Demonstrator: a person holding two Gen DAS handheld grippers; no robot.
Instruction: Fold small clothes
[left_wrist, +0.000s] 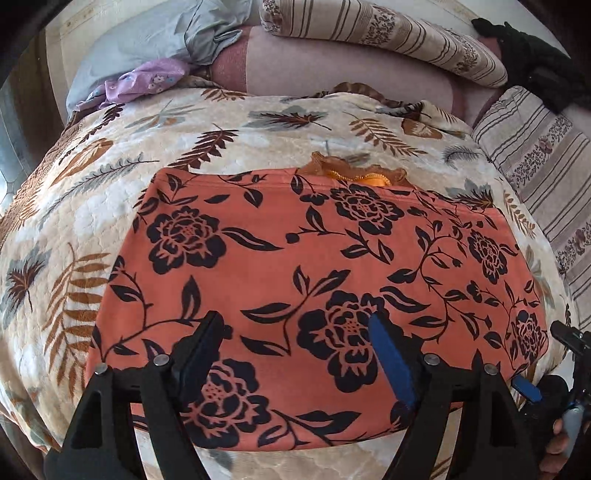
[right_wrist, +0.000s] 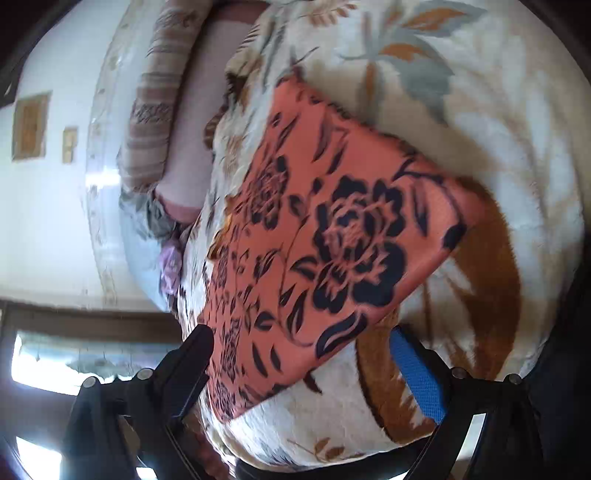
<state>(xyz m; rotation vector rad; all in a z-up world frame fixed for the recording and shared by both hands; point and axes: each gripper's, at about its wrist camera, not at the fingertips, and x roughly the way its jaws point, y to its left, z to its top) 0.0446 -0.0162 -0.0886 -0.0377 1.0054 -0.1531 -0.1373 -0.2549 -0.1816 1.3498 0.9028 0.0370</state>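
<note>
Both claws, left (left_wrist: 295, 354) and right (right_wrist: 301, 365), gaped empty over cloth (left_wrist: 303, 266); we'd pinch edges squarely, probably right corner.

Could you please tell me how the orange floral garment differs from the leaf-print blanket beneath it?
The orange floral garment carries black roses on a salmon ground; the leaf-print blanket shows brown and grey leaves on cream. The garment is a neat folded rectangle, while the blanket spreads far wider across the bed. The garment looks thin and smooth, the blanket quilted. Both have plant patterns.
</note>
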